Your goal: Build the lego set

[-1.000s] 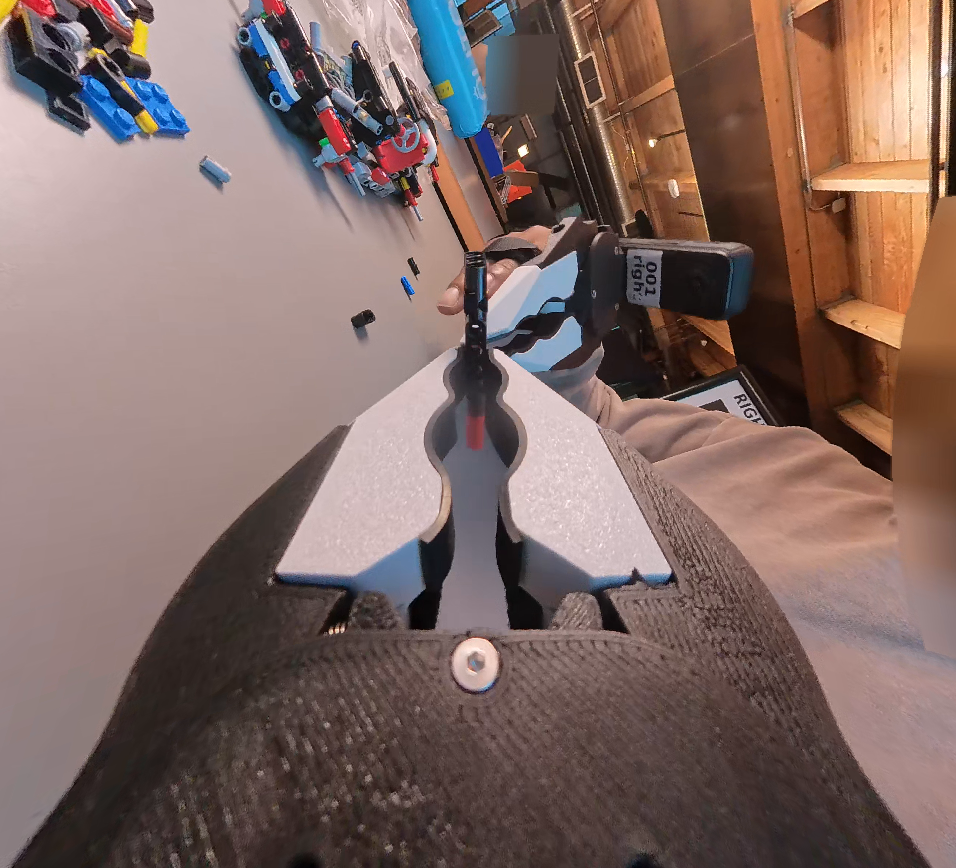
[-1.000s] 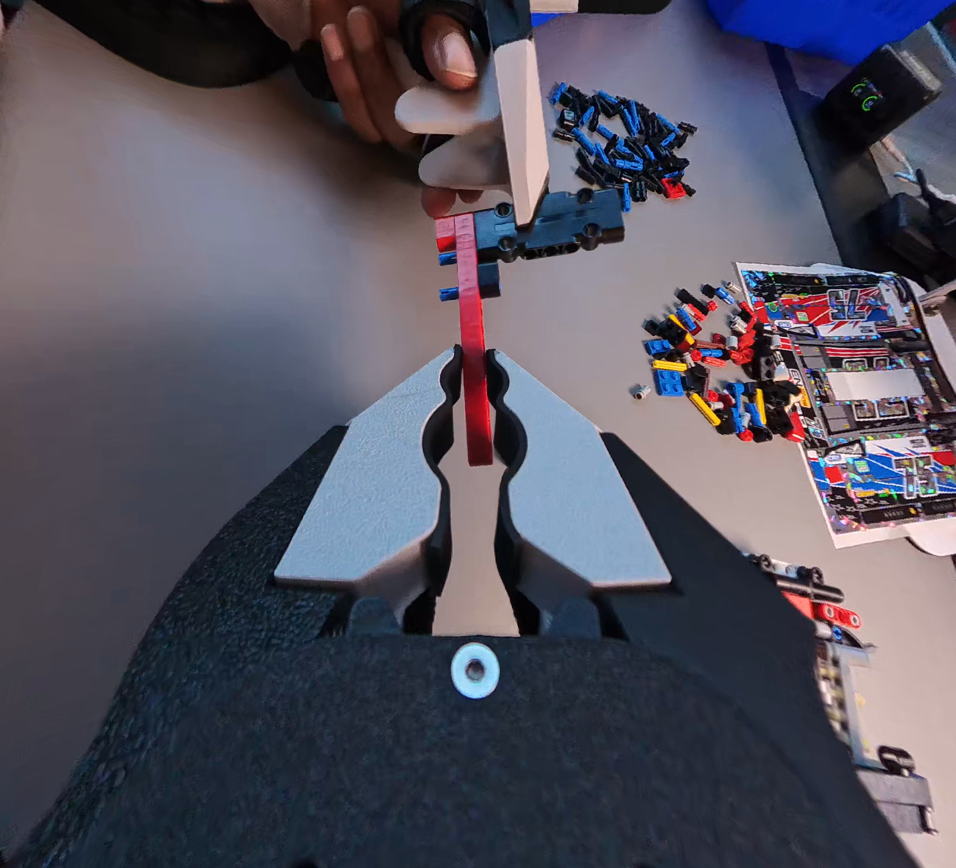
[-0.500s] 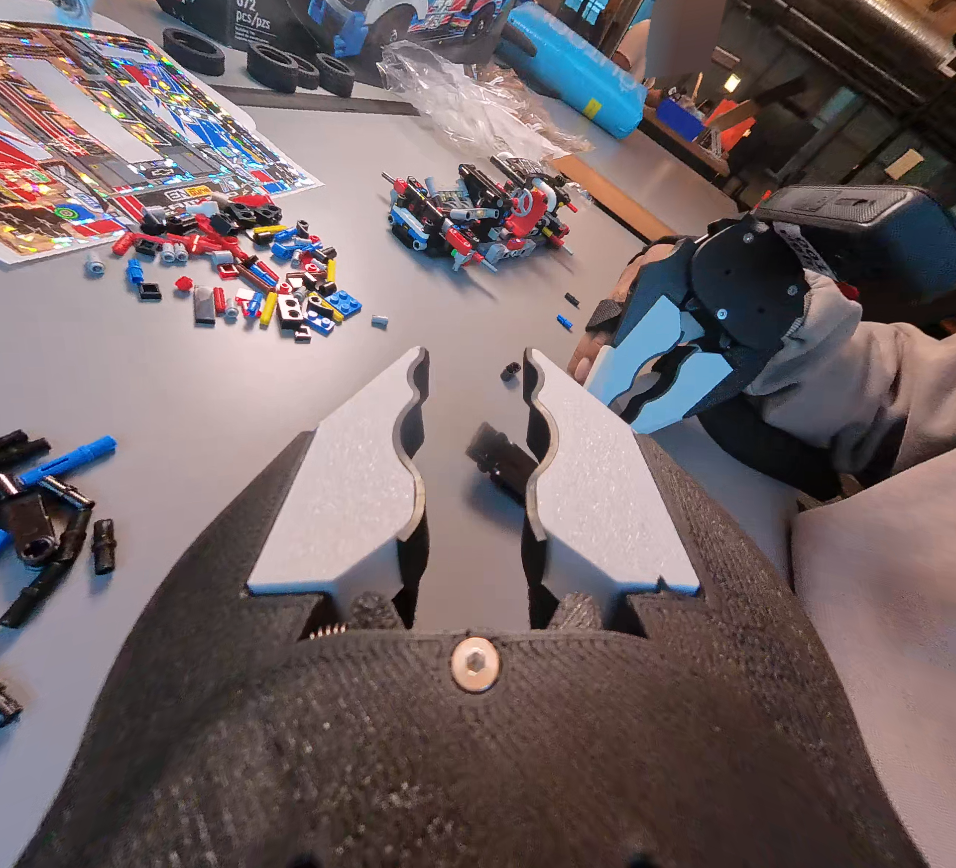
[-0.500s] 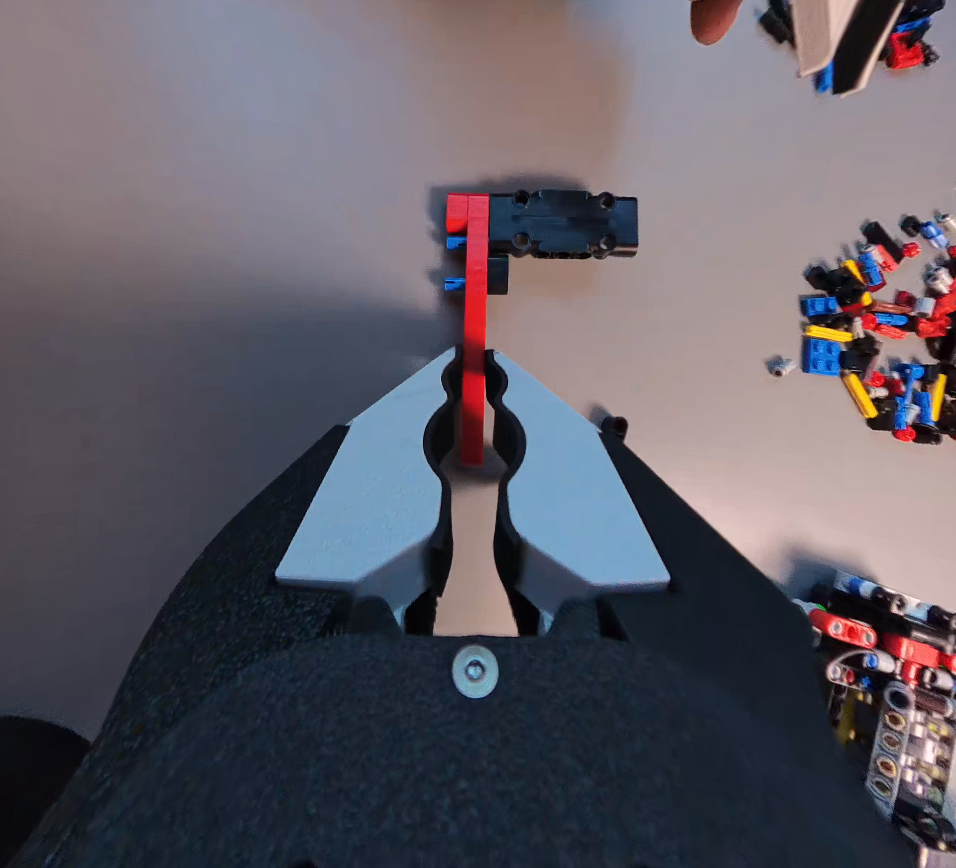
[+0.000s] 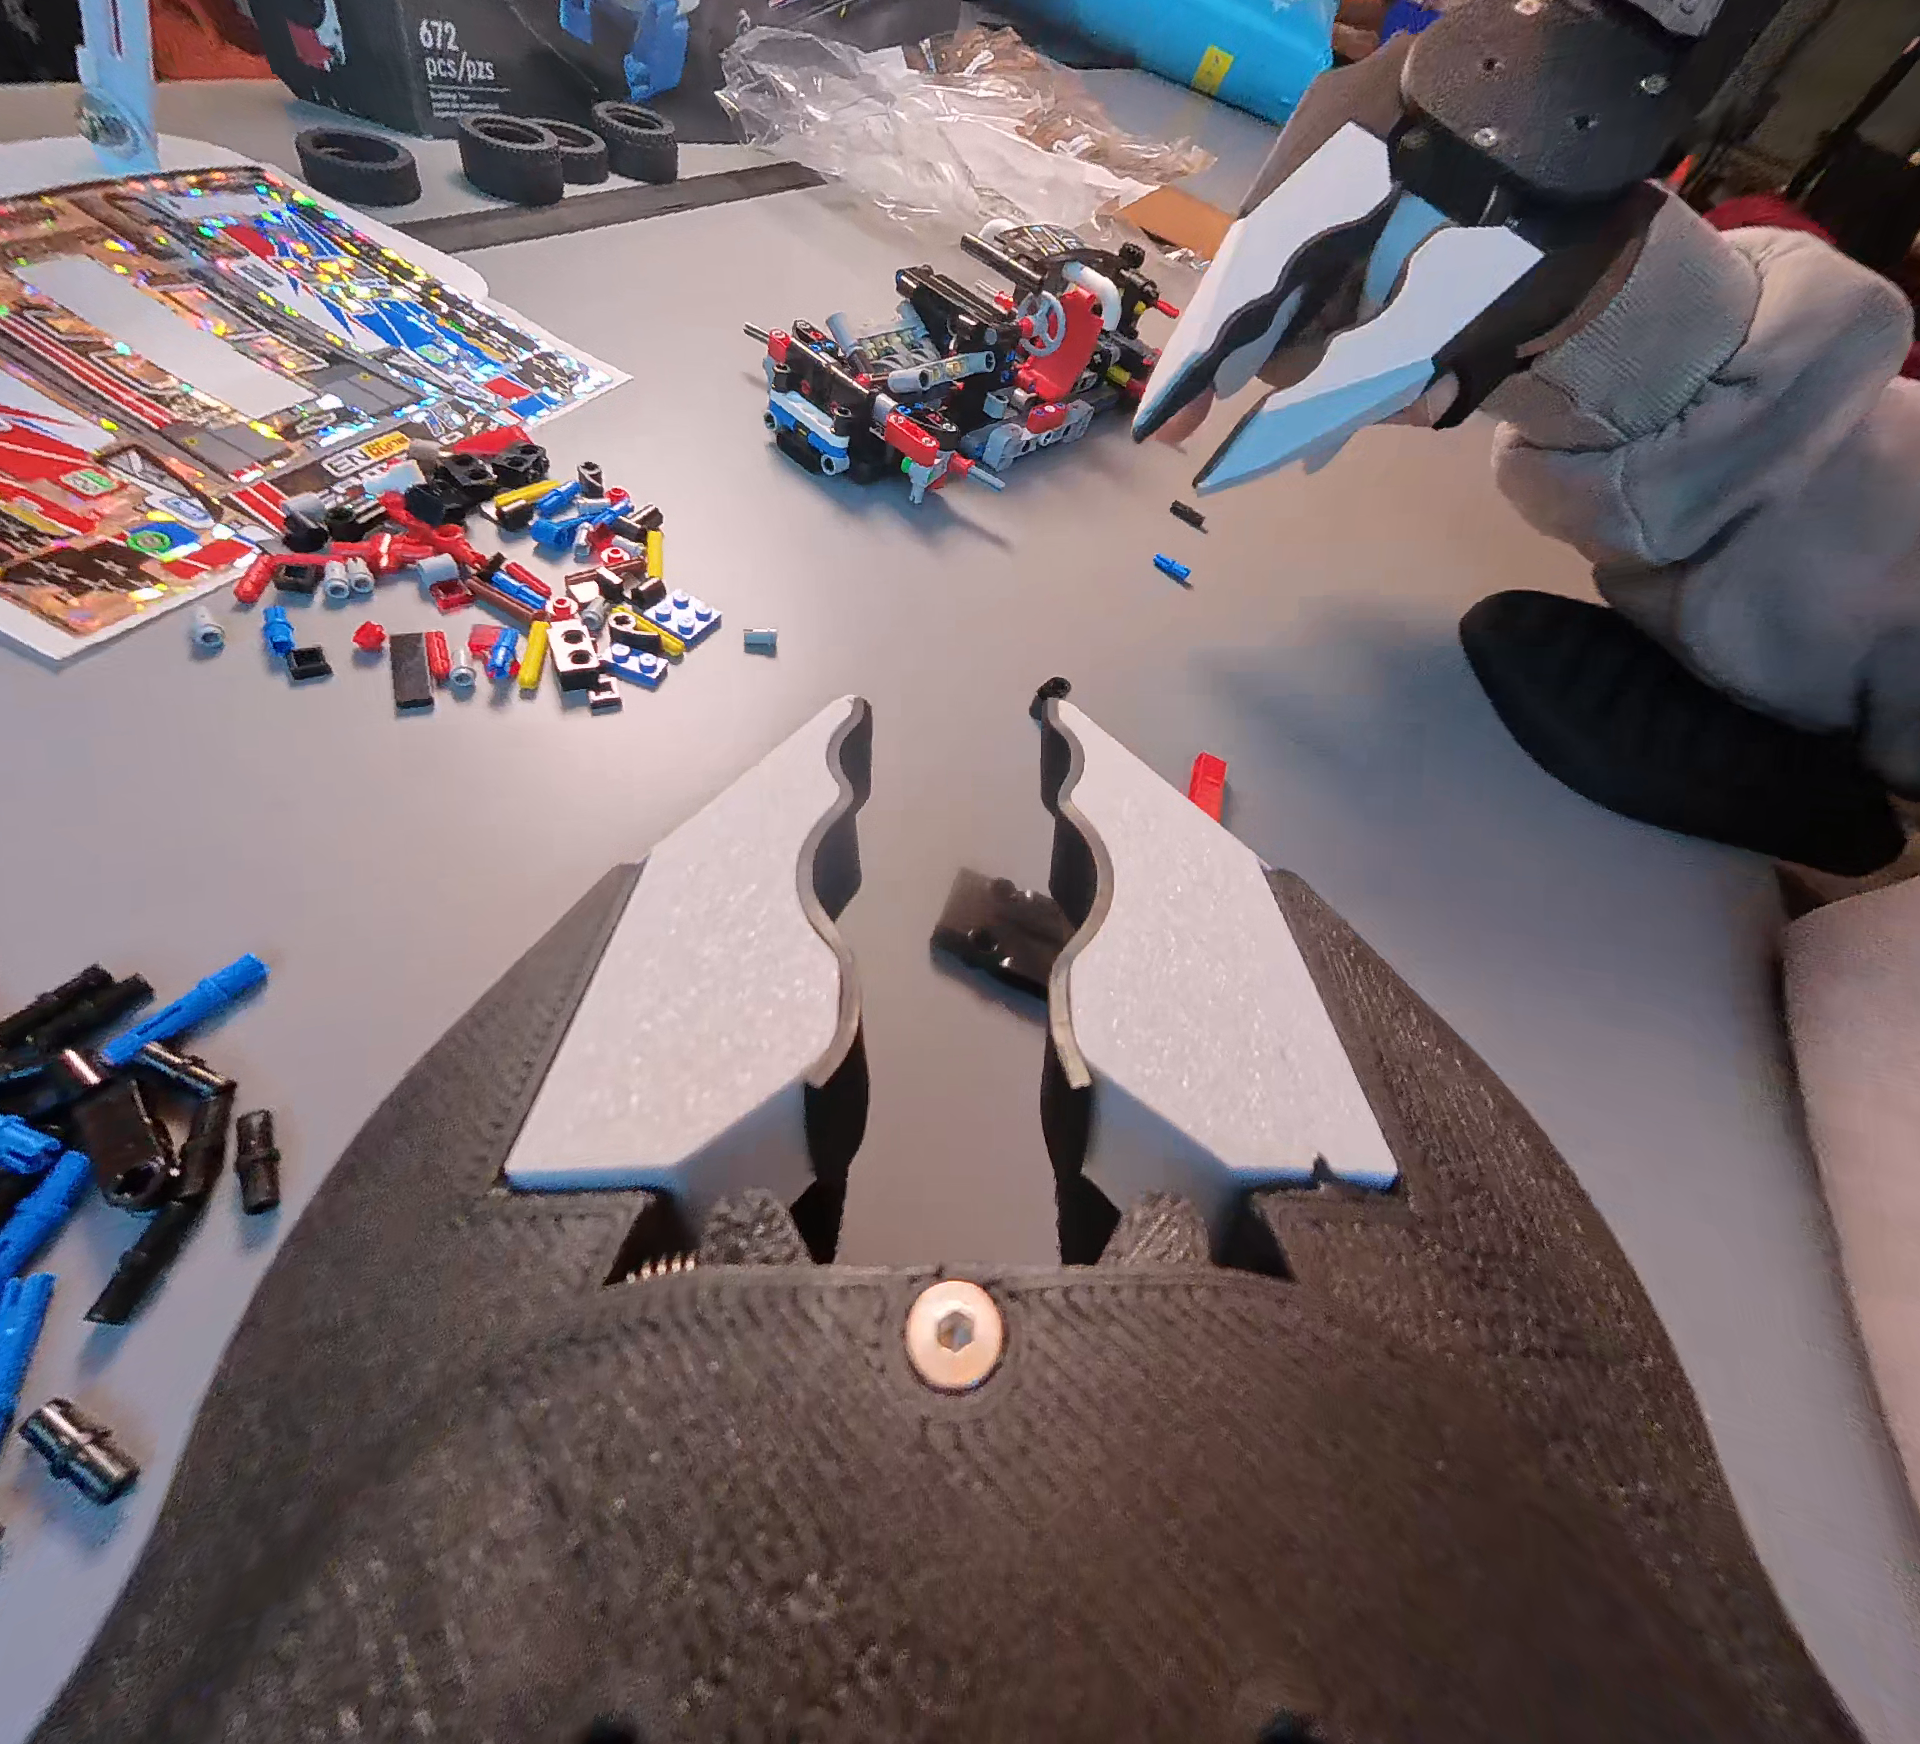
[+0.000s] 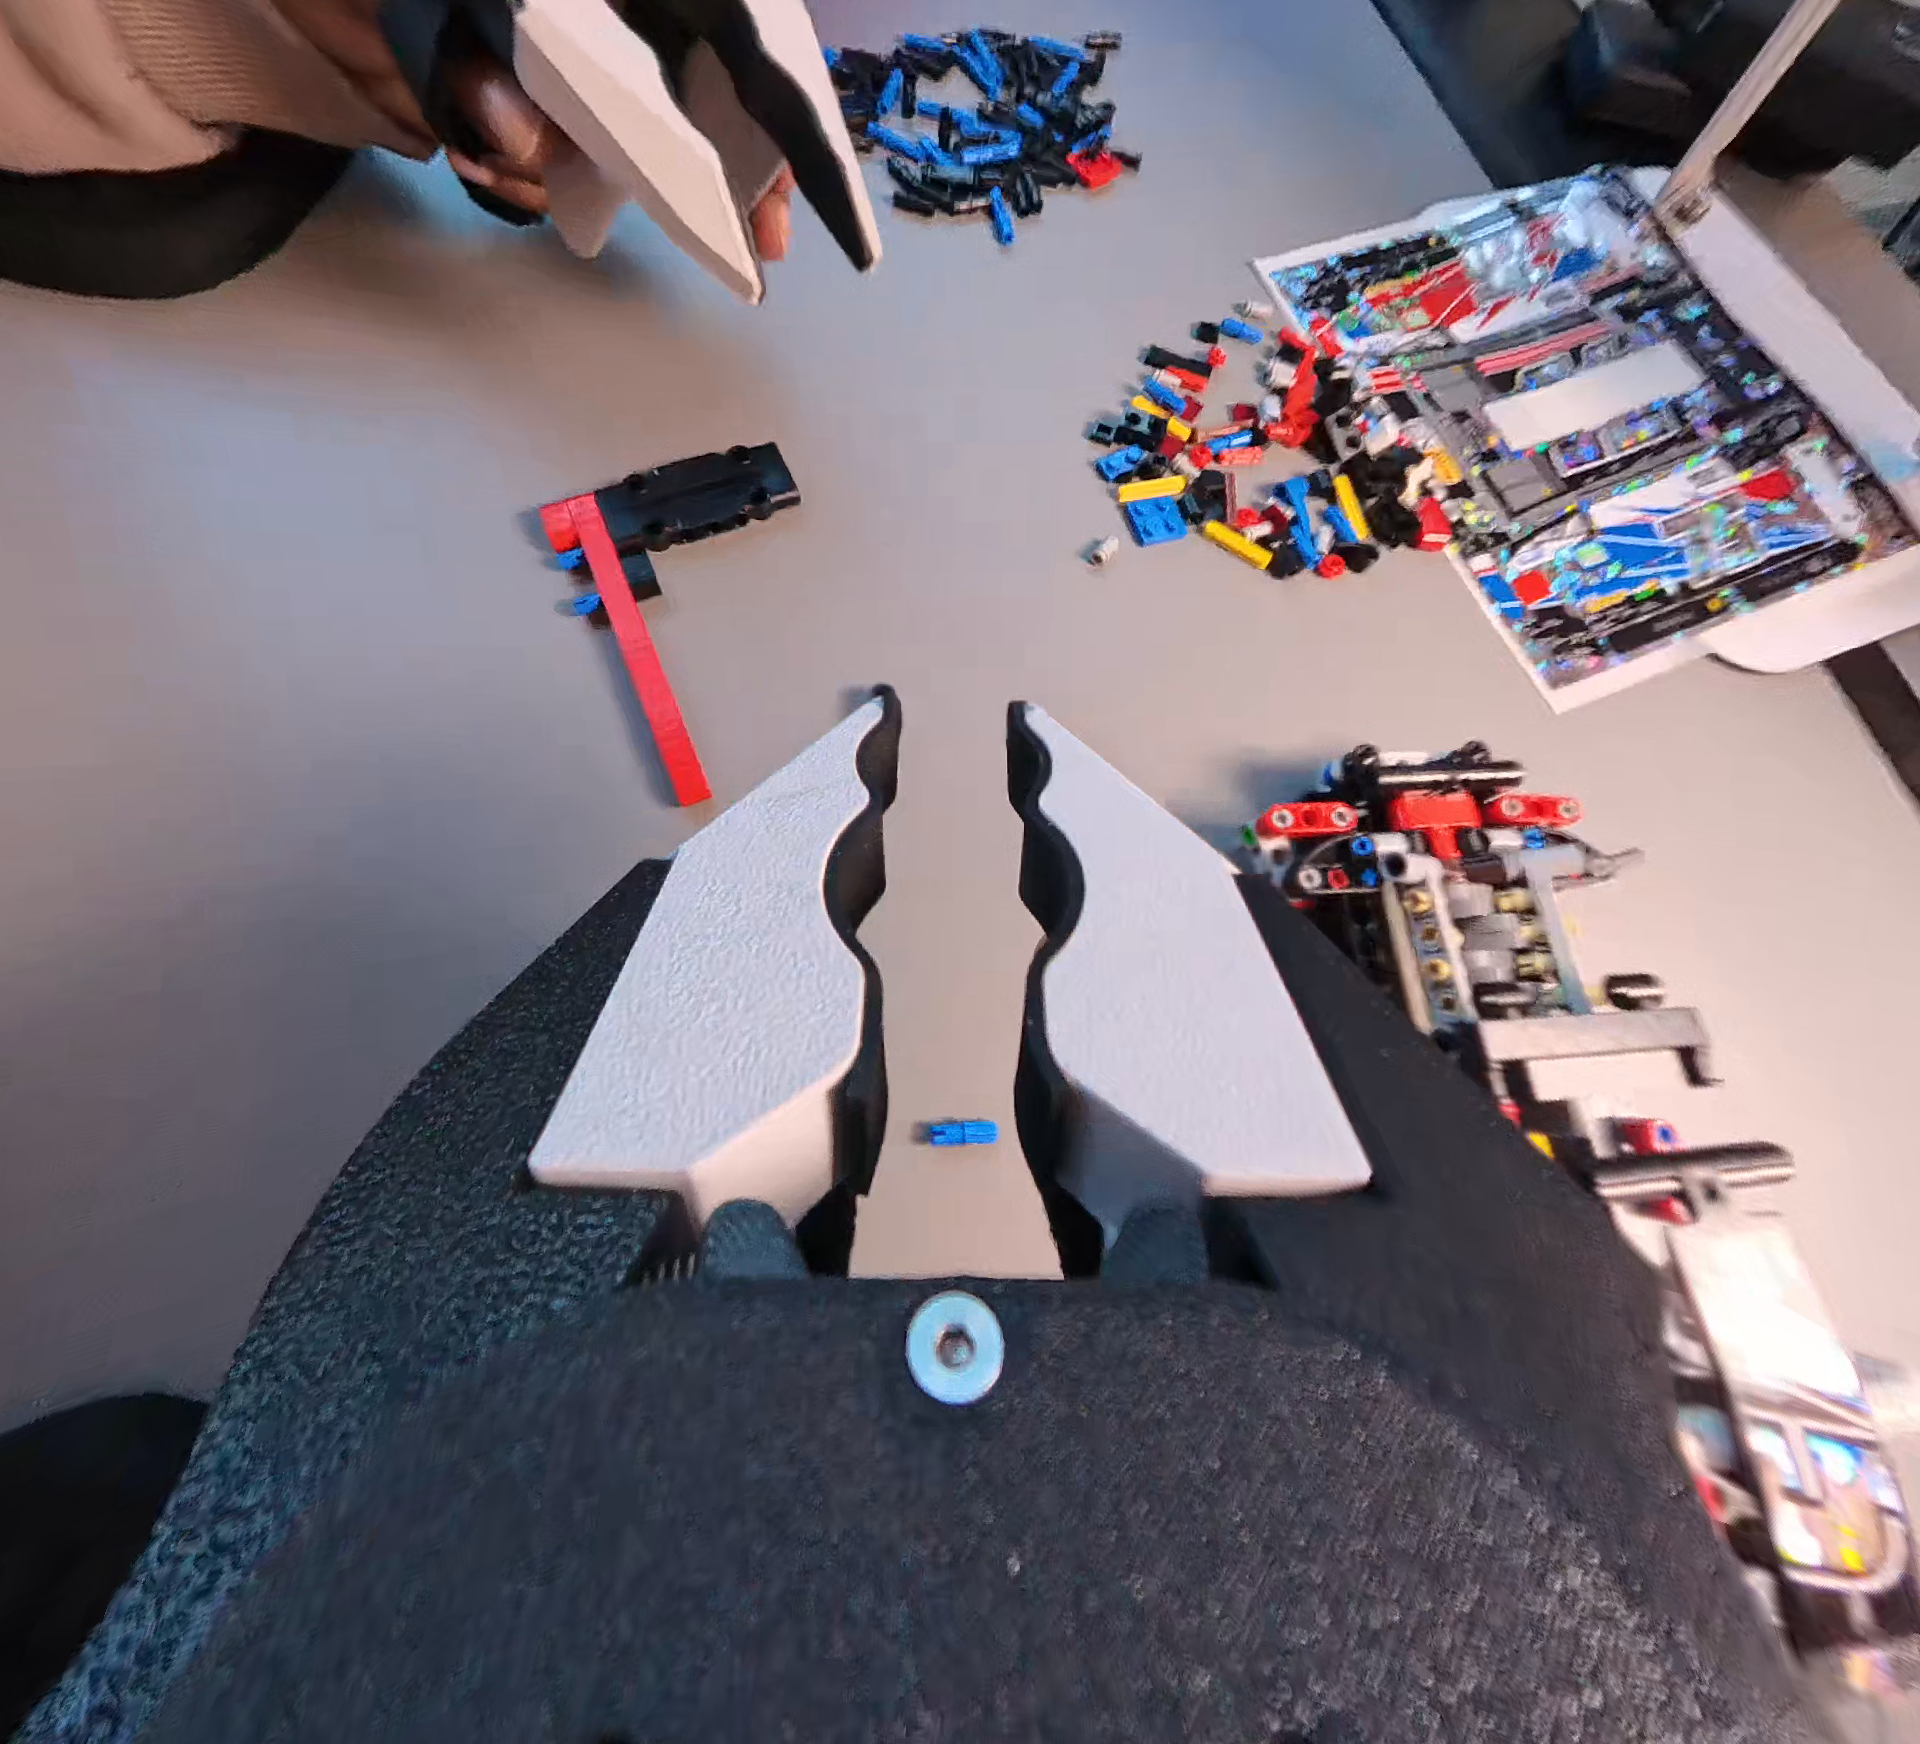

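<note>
Grey table [image 6: 312, 863] on which the red-and-black subassembly [image 6: 665, 551] is laid; both grippers, left [image 5: 951, 707] and right [image 6: 945, 702], are held with jaws parted, empty.

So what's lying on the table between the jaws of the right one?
Just one small blue peg, lying flat and untouched on the grey table; the right wrist view shows it.
</note>
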Motion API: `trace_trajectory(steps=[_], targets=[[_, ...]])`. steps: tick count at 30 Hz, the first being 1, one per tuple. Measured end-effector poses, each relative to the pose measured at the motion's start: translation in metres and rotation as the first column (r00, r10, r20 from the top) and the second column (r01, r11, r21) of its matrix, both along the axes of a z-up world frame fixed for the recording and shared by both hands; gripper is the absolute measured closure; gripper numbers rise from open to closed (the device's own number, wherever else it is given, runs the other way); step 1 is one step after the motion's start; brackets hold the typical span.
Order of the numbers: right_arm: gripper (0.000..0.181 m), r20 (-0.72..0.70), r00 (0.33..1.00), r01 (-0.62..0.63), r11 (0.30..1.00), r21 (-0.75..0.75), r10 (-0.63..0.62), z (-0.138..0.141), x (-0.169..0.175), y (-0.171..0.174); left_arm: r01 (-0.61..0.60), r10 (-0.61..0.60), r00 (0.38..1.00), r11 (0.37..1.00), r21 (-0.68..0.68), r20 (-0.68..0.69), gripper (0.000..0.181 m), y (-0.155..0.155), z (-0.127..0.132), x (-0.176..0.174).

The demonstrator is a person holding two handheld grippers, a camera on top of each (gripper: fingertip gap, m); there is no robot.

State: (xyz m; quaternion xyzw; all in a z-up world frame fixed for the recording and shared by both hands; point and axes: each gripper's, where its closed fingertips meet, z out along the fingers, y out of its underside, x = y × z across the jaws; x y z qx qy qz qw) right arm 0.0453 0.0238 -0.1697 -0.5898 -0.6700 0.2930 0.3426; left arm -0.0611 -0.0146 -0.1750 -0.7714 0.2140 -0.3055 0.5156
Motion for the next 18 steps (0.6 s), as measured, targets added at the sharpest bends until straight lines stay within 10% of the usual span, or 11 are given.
trace_trajectory(steps=[9,18], targets=[[0.163,0.245,0.969,-0.041,0.999,0.007,0.038,-0.070,-0.031,-0.018,0.063,-0.044,0.986,0.991,0.116,-0.160,0.147,-0.006,-0.005,0.014],[0.177,0.209,0.968,-0.196,0.943,0.270,0.141,-0.052,-0.030,-0.032,0.073,-0.047,0.975,0.991,0.115,-0.217,0.139,-0.007,-0.010,0.017]])
